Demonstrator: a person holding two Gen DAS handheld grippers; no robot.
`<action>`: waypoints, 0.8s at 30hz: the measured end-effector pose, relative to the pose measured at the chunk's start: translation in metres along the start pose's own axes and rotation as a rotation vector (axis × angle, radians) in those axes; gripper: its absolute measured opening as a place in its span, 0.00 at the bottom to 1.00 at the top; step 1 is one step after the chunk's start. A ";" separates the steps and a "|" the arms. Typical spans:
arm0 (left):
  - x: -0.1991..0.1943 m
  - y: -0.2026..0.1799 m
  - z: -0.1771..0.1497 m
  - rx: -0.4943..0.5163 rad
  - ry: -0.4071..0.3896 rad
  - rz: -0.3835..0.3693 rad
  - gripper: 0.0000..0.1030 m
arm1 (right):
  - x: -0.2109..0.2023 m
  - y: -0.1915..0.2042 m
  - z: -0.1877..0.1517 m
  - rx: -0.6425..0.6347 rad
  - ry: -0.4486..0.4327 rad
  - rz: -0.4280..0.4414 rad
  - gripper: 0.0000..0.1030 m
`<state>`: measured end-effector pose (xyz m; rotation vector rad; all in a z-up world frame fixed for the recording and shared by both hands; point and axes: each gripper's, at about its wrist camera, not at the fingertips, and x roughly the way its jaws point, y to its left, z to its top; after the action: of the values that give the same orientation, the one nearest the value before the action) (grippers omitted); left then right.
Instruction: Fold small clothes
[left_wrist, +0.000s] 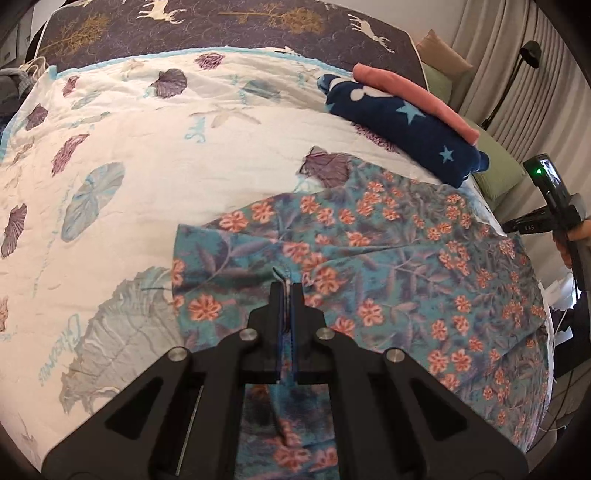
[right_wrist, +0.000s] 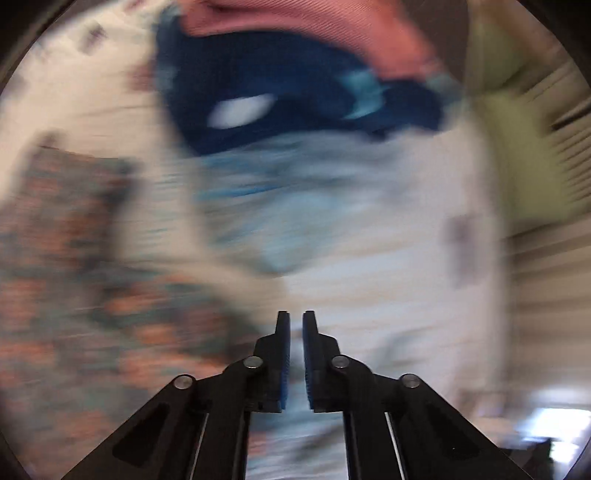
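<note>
A teal garment with orange flowers (left_wrist: 369, 258) lies spread on the white quilt (left_wrist: 147, 147), reaching the bed's right edge. My left gripper (left_wrist: 287, 286) is shut on a raised fold of this garment at its near left part, and cloth shows between the pads. The right wrist view is heavily blurred. There my right gripper (right_wrist: 296, 317) hangs above bare quilt (right_wrist: 369, 258) with its jaws nearly together and nothing between them. The floral garment (right_wrist: 74, 258) lies to its left.
A folded navy star-print piece (left_wrist: 402, 129) with a folded pink piece (left_wrist: 406, 96) on top sits at the quilt's far right; both pieces, navy (right_wrist: 295, 92) and pink (right_wrist: 314, 33), lie ahead of the right gripper. A green cushion (left_wrist: 495, 173), a black lamp (left_wrist: 524, 55) and curtains stand beyond the bed's right edge.
</note>
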<state>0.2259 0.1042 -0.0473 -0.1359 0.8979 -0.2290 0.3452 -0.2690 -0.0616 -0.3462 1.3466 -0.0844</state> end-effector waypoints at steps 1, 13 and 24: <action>0.000 0.001 -0.001 -0.007 -0.002 -0.005 0.04 | 0.000 -0.005 -0.001 0.017 0.001 -0.029 0.05; 0.004 0.002 -0.002 -0.048 0.017 -0.028 0.23 | 0.024 -0.005 -0.007 0.059 0.163 0.351 0.52; -0.043 0.016 0.001 -0.106 -0.118 -0.025 0.04 | -0.013 -0.050 -0.030 0.238 -0.161 0.266 0.08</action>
<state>0.2033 0.1308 -0.0173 -0.2562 0.7918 -0.1943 0.3203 -0.3187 -0.0405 0.0286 1.1969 0.0058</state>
